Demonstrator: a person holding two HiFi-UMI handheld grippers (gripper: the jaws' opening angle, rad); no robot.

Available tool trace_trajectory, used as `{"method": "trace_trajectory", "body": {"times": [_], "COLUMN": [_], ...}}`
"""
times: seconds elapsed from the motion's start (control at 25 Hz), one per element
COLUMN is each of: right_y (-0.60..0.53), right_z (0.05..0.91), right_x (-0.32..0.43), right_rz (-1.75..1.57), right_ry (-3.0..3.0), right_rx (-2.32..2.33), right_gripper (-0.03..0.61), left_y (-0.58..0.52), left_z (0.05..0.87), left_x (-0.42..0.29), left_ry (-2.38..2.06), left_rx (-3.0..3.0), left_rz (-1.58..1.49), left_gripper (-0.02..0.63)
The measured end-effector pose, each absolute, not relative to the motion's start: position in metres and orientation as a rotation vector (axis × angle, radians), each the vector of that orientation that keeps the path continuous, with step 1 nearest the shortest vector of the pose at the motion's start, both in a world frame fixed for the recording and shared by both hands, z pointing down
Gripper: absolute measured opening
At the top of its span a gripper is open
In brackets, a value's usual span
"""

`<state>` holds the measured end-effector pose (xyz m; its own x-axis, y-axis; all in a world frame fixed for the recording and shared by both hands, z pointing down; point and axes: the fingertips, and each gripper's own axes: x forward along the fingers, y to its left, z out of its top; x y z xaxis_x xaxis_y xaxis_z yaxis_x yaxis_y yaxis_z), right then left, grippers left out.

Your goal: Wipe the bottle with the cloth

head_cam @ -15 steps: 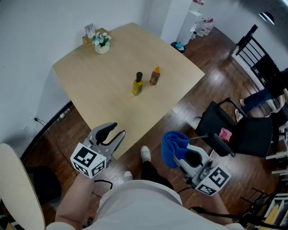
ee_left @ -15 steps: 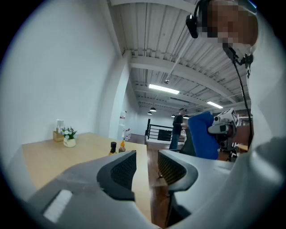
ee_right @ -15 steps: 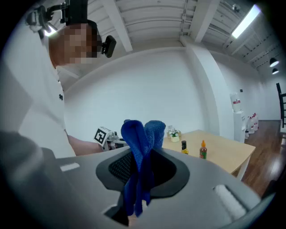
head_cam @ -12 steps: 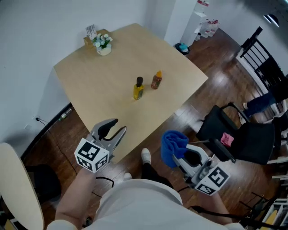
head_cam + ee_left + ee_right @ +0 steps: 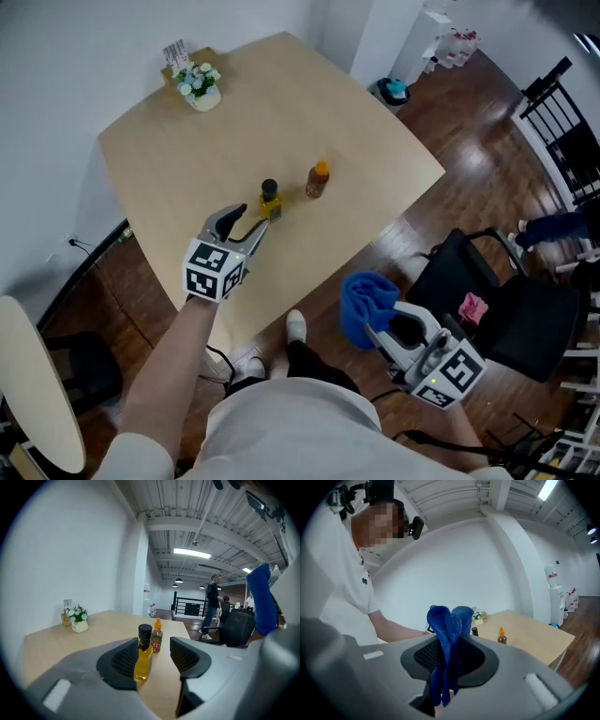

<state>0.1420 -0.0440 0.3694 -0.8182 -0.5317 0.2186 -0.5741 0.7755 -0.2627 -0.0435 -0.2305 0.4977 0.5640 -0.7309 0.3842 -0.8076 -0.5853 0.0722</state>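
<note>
— Where was the yellow bottle (image 5: 269, 200)?

— Upright on the table (image 5: 169, 159), black cap on. Everything else I placed from that bottle.

— And the left tongs (image 5: 251, 217)?

— Right at it, on the person's side. Its jaws stood wide apart with nothing clamped. In the left gripper view the bottle showed in the gap between them, closer to the left jaw than the right. I could not tell whether that jaw touched it.

— What about the second bottle?

— A small orange-capped bottle (image 5: 318, 180) stood just beside the yellow bottle, to its right and a little farther from the person, the two apart.

— The cloth?

— The blue cloth (image 5: 366, 302) was well apart from the yellow bottle, nearer the person and to the right, off the table. The right tongs (image 5: 449, 656) had closed on it. Its folds bunched up above the jaws and a tail hung down below them.

— Anything more around it?

— A small pot of flowers (image 5: 197, 86) stood well beyond the yellow bottle, to the left. A black chair (image 5: 487, 291) with something pink on it stood far off to the bottle's right, past the cloth
</note>
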Motion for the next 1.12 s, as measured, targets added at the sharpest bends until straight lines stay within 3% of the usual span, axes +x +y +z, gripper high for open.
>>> {"method": "trace_trajectory", "body": {"times": [0.44,0.56,0.72,1.12], "right_y": [-0.095,-0.107,-0.117,-0.122], "right_z": [0.393,0.397,0.403,0.377], "right_x": [0.188,0.194,0.19,0.166], "right_rz": [0.568,0.572,0.585,0.492], "right_ry": [-2.8,-2.798,-2.793,-2.833], "right_rx": [0.844,0.848,0.858,0.884], "right_gripper": [0.094,0.094,0.094,0.094], "left_y": [-0.305,-0.314,-0.319,-0.274], "left_z": [0.545,0.546,0.548,0.479], "left_x": [-0.022,-0.018,-0.022,-0.019], "left_ry": [-1.334,-1.357,-1.359,-1.252], "left_rx": [2.469,2.486,2.491,2.621], "left_rz": [0.549,0.555,0.576,0.531], "left_gripper": [0.241,0.162,0.153,0.152]}}
